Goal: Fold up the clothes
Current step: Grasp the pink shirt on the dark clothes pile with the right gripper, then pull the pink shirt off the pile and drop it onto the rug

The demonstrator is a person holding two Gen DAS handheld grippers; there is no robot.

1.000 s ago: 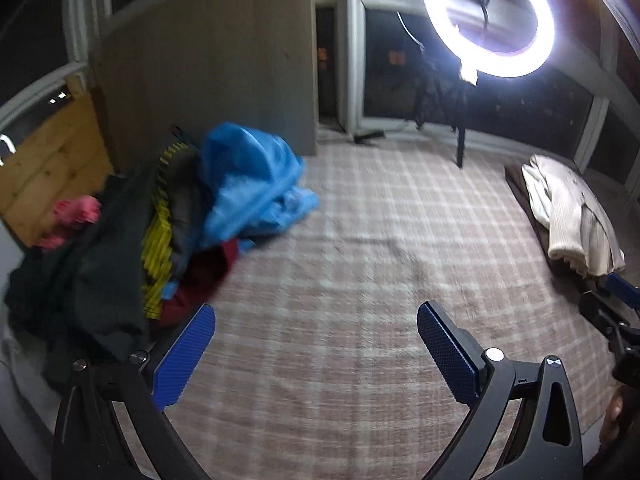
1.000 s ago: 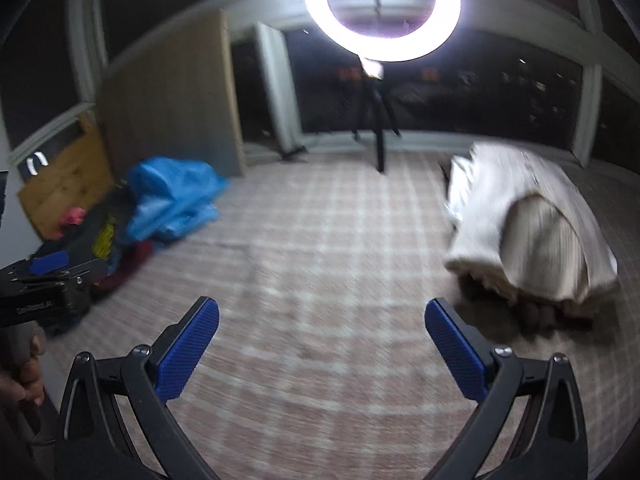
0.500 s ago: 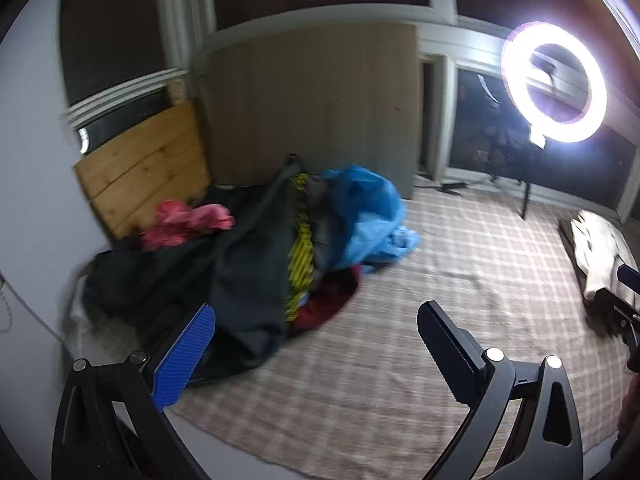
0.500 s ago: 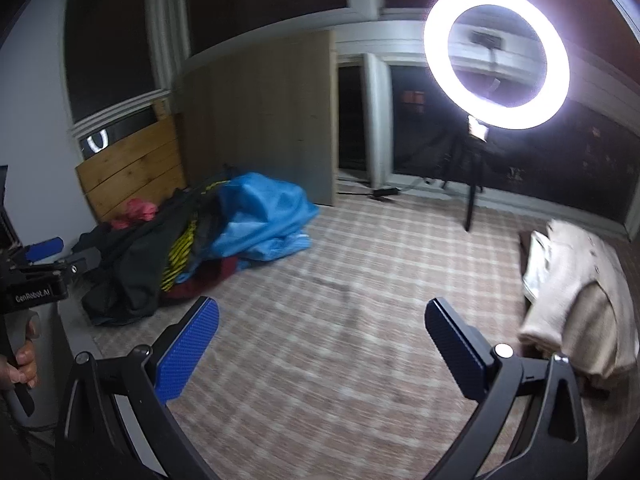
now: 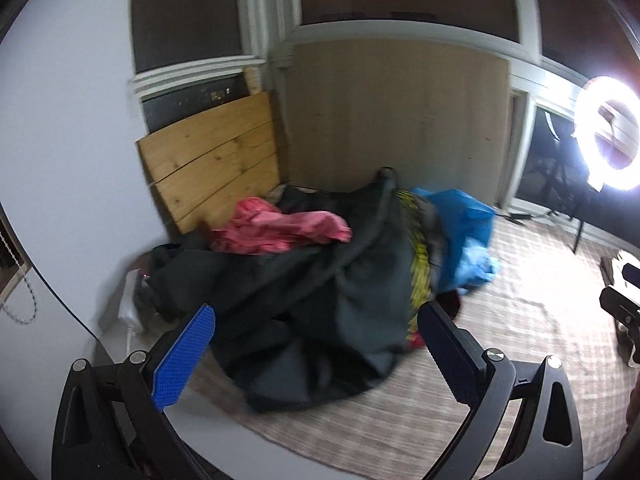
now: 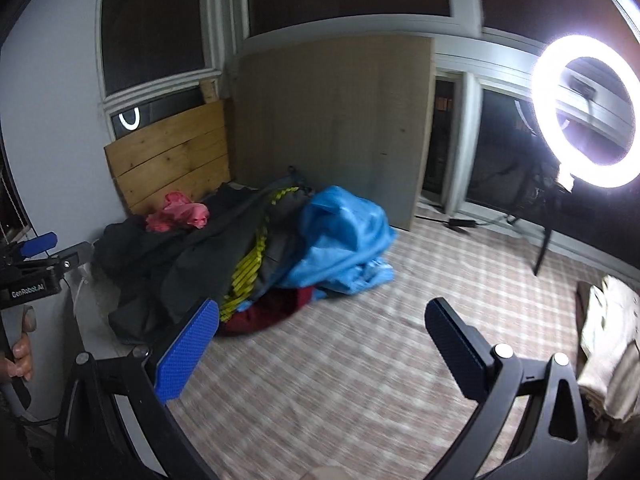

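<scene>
Left hand-held gripper [image 5: 316,344] has its jaws spread wide and nothing between them; it points at the clothes pile [image 5: 320,288] from close range, with the blue pads [image 5: 184,356] framing the near edge of the heap but apart from the fabric. Right hand-held gripper [image 6: 320,344] is equally wide open and empty, sitting further back over the plaid cloth-covered surface [image 6: 340,360], with the pile ahead and to its left. The pile is heaped at the left end of that surface, up against a wooden plank panel [image 5: 212,160] and a tall beige board [image 5: 400,116]. Pile contents: a black garment [image 5: 304,280] makes up the bulk and spills toward the near edge, a pink garment [image 5: 280,228] lies on top at the back, a yellow-and-black patterned strip [image 5: 418,264] runs down the right side, a blue garment [image 6: 340,244] sits on the far right of the heap, and a dark red piece [image 6: 276,308] pokes out underneath at the front. Folded cream-coloured clothing [image 6: 608,340] lies well apart at the right end of the surface. A lit ring light [image 6: 584,108] stands on a stand behind the surface to the right. The left unit shows up at the left edge of the right wrist view, held in a hand [image 6: 20,356]. Both views are motion-blurred.
</scene>
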